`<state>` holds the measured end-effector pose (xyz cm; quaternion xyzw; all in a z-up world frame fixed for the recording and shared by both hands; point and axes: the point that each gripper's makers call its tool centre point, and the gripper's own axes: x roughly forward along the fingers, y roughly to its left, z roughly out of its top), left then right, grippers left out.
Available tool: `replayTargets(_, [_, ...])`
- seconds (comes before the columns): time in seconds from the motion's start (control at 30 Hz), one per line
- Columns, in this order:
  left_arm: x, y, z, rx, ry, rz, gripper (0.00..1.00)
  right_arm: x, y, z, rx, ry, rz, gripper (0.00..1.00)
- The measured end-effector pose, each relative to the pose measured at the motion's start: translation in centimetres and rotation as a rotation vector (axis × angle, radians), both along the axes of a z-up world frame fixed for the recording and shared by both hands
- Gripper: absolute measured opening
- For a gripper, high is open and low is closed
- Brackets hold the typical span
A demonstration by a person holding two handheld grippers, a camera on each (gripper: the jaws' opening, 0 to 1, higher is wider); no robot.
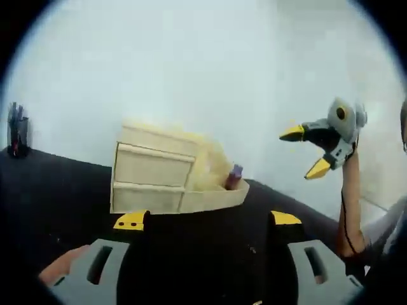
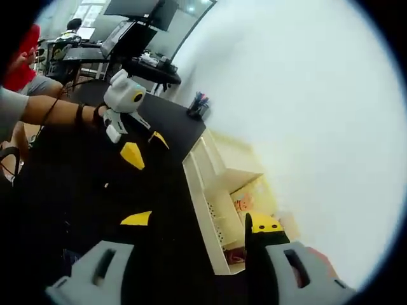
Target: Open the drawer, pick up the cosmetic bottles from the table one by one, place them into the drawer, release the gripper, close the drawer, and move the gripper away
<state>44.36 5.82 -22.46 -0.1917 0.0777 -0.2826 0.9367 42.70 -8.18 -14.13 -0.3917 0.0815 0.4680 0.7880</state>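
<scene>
So: drawer point(image 1: 213, 197) sticks out open from the cabinet point(image 1: 152, 171) on the worktop point(image 1: 57, 184), straight ahead of my left tool point(image 1: 206, 219), bottle point(image 1: 233, 177) already inside. Left is nearer for the push shut; jaws wide, empty. Right tool point(image 2: 200, 221) is raised off to the side, also spread, holding nothing.

Pale wooden drawer unit, bottom drawer pulled out with a bottle inside

In the left gripper view the drawer unit point(image 1: 154, 170) stands upright on the black table, two shut fronts stacked; its lowest drawer point(image 1: 213, 199) juts toward 3 o'clock, and a small dark bottle with a purple cap point(image 1: 234, 177) leans at the drawer's far end. In the right gripper view the unit point(image 2: 219, 190) appears rolled, open toward 5 o'clock.
</scene>
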Motion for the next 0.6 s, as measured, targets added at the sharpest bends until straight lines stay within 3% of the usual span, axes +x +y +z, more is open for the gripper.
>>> replayTargets(0.13, [1.0,-0.3,1.0,-0.161,-0.009,0.026,0.69,0.1,-0.2,0.0,0.008,0.003,-0.002,0.52])
replayTargets(0.3, [1.9,-1.4,1.1,-0.244,-0.014,0.024,0.7,0.4,-0.5,-0.3,0.006,0.007,-0.011,0.52])
replayTargets(0.53, [3.7,-0.8,2.1,-0.585,0.023,0.05,0.64,0.4,-0.7,0.0,0.02,0.008,-0.005,0.52])
replayTargets(0.6, [4.5,0.3,2.3,-0.703,0.04,0.072,0.63,0.3,-0.6,0.0,0.027,0.011,-0.003,0.52])
